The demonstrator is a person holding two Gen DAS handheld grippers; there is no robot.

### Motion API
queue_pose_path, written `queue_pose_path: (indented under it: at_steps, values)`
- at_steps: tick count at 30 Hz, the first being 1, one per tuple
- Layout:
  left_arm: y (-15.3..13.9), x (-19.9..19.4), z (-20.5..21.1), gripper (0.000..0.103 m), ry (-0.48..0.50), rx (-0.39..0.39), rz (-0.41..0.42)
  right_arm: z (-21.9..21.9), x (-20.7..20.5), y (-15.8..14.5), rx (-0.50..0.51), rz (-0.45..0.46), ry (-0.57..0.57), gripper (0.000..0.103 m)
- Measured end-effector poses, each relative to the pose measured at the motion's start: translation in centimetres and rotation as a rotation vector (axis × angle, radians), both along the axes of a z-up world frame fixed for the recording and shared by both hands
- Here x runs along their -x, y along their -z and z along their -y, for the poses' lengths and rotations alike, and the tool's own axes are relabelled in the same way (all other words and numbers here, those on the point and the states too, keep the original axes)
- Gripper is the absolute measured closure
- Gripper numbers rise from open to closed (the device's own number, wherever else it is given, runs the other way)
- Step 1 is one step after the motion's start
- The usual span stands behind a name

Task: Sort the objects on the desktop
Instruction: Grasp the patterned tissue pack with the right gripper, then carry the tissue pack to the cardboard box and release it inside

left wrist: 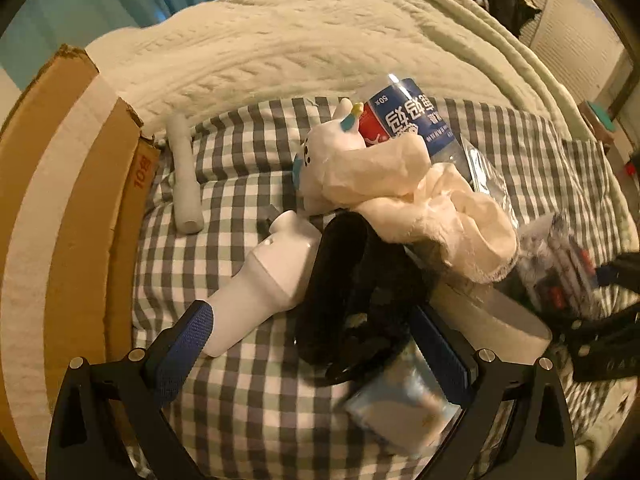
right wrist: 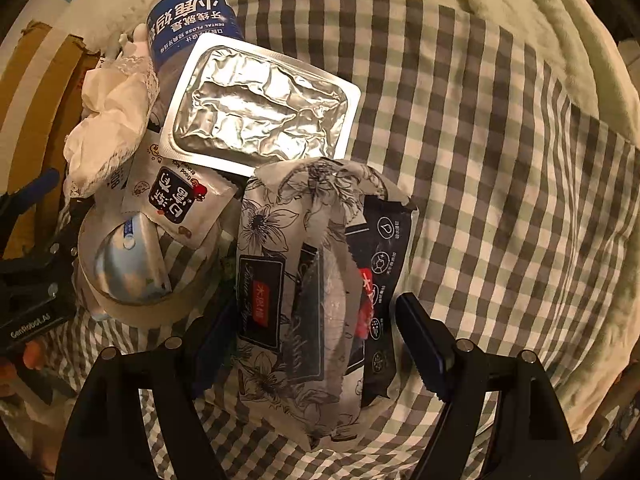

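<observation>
Right gripper (right wrist: pixel 320 340) hung over the heap, fingers spread wide either side of the flower-printed soft tissue pack (right wrist: pixel 296 292), pads not yet pressing — lined up, I'd say, to lift it out first. Left gripper (left wrist: pixel 316 356) stood open too, straddling a black fuzzy band (left wrist: pixel 348 300) beside the white plastic handheld fan (left wrist: pixel 264 280) on the checked cloth (right wrist: pixel 500 200).

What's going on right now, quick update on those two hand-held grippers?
Right hand-held gripper open, straddling the floral tissue pack. Left hand-held gripper open over the black strap. Clutter crowds both: foil tray, tape roll.
</observation>
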State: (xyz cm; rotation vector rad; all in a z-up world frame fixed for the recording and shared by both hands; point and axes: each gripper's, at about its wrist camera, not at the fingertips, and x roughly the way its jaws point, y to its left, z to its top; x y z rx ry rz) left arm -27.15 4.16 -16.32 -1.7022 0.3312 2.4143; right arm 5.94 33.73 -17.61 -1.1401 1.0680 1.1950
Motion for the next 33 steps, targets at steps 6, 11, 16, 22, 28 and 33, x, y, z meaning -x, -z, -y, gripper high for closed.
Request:
queue_pose_path:
  at_steps: [6, 11, 16, 22, 28, 33]
  values:
    - [0.6, 0.8, -1.0, 0.047, 0.019, -0.062, 0.088, 1.3, 0.0, -1.2, -0.030, 0.028, -0.010, 0.055]
    - [0.3, 0.5, -2.1, 0.063, 0.056, -0.059, 0.108, 2.6, -0.2, -3.0, -0.071, 0.057, 0.022, 0.070]
    - [-0.6, -0.1, -2.4, 0.073, 0.067, -0.030, 0.102, 4.6, 0.9, -5.5, -0.121, 0.090, 0.011, 0.071]
    - [-2.6, -0.3, -0.1, 0.075, -0.011, -0.069, 0.122, 7.4, 2.9, -9.8, -0.201, 0.053, 0.014, 0.071]
    - [-6.6, -1.1, 2.8, 0.075, -0.068, -0.175, 0.093, 10.1, 8.1, -14.7, -0.295, 0.072, 0.023, 0.071]
    - [-11.6, -2.3, 6.5, 0.075, -0.116, -0.246, 0.023, 8.5, 14.6, -16.9, -0.349, 0.077, -0.010, 0.071]
